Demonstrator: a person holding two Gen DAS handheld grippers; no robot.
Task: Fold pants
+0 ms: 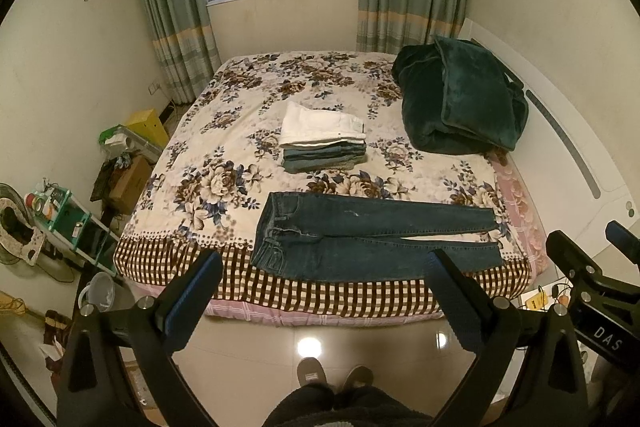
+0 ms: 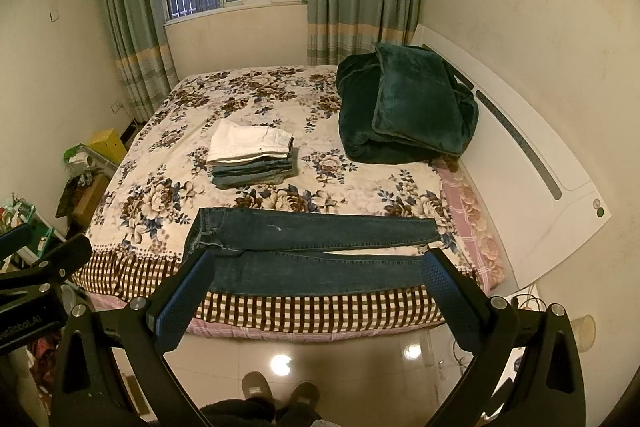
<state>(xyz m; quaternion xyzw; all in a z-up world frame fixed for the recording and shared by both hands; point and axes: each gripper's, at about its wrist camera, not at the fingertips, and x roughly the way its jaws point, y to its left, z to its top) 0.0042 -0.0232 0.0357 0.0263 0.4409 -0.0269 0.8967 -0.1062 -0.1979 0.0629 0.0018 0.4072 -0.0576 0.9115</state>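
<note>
Dark blue jeans (image 1: 360, 239) lie flat along the near edge of the bed (image 1: 208, 183), waist to the left, legs running right; they also show in the right wrist view (image 2: 320, 247). A stack of folded pants (image 1: 322, 139) with a white pair on top sits mid-bed, also seen in the right wrist view (image 2: 252, 153). My left gripper (image 1: 326, 267) is open and empty, held above the floor in front of the jeans. My right gripper (image 2: 320, 267) is open and empty, likewise short of the bed edge.
A dark green blanket and cushion (image 1: 460, 99) are piled at the bed's right by the white headboard (image 1: 568, 131). Boxes, a fan and a cluttered shelf (image 1: 68, 223) stand left of the bed. Shiny tiled floor (image 1: 308, 343) and my feet lie below.
</note>
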